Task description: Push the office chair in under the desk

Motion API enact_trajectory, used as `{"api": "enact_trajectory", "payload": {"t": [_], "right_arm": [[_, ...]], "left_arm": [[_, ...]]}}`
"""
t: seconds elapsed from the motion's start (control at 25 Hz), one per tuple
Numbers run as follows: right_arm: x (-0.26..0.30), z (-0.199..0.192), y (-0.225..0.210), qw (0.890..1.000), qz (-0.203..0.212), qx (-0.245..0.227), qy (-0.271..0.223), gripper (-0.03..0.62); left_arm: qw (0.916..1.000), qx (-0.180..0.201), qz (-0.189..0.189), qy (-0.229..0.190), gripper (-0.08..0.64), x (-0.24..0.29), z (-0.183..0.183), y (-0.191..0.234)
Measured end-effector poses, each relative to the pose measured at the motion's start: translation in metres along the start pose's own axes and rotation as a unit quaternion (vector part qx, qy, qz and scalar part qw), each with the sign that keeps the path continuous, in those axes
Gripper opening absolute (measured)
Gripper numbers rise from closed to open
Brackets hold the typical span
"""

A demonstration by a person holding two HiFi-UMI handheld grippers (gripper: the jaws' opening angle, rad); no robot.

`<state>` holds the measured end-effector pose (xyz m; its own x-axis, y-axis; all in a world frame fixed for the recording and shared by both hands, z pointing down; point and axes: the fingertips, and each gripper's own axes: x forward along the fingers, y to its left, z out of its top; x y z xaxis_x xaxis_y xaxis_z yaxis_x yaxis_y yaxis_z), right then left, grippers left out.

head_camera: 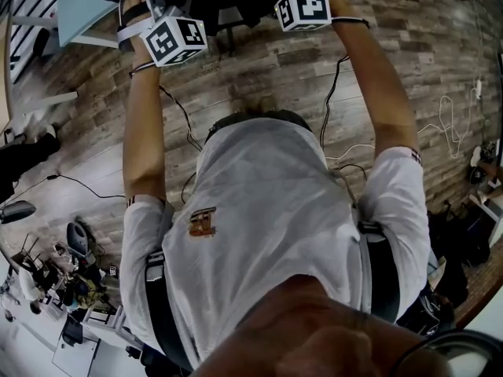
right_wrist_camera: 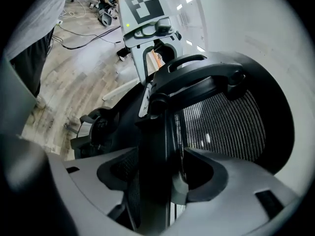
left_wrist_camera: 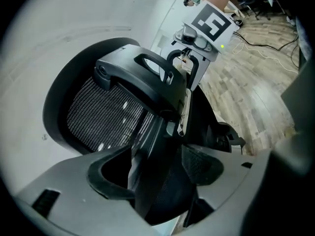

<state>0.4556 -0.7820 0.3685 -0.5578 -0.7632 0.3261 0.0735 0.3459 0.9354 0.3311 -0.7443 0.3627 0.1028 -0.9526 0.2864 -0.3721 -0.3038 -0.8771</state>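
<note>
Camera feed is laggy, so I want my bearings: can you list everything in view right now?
office chair: one, black, mesh back, straight ahead of the person
desk: one, light blue top, upper left of the head view
floor: brown-grey wood-look planks
cables: several, white and black, loose on the floor
clutter: mixed small items, lower left of the head view, too small to identify
shirt: one, white, on the person's torso
arms: two, bare, stretched forward
left gripper: one, grey, black-and-white marker cube, jaws clamped on the chair's back
right gripper: one, same colours, jaws clamped on the chair's back
</note>
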Motion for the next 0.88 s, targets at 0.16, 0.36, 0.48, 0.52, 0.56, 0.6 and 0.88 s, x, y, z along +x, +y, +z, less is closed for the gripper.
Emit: {"api": "enact_trajectory", "payload": {"t": [0.16, 0.36, 0.48, 0.52, 0.56, 0.6, 0.88], "right_arm": [[-0.020, 0.001, -0.004, 1.000, -0.003, 0.014, -0.016, 0.262], [-0.058, 0.014, -0.013, 0.989, 0.007, 0.128, -0.070, 0.262], [-0.081, 0.031, -0.019, 0.967, 0.024, 0.226, -0.115, 0.262], [-0.089, 0.037, -0.022, 0.956, 0.028, 0.262, -0.132, 0.262], [-0.096, 0.044, -0.025, 0.942, 0.032, 0.298, -0.149, 0.262], [-0.104, 0.050, -0.029, 0.927, 0.035, 0.334, -0.168, 0.261], [-0.146, 0.079, -0.055, 0.805, 0.052, 0.514, -0.290, 0.095]], "left_arm": [[0.9999, -0.013, 0.008, 0.000, 0.322, -0.014, 0.005, 0.000], [0.9914, -0.119, 0.005, -0.054, 0.322, -0.044, 0.031, 0.005], [0.9723, -0.208, -0.004, -0.107, 0.321, -0.067, 0.052, 0.012], [0.9638, -0.235, -0.007, -0.125, 0.321, -0.075, 0.059, 0.014], [0.9539, -0.263, -0.012, -0.145, 0.321, -0.083, 0.067, 0.016], [0.9426, -0.290, -0.017, -0.164, 0.321, -0.092, 0.074, 0.018], [0.8562, -0.449, -0.053, -0.251, 0.194, -0.134, 0.110, 0.029]]}}
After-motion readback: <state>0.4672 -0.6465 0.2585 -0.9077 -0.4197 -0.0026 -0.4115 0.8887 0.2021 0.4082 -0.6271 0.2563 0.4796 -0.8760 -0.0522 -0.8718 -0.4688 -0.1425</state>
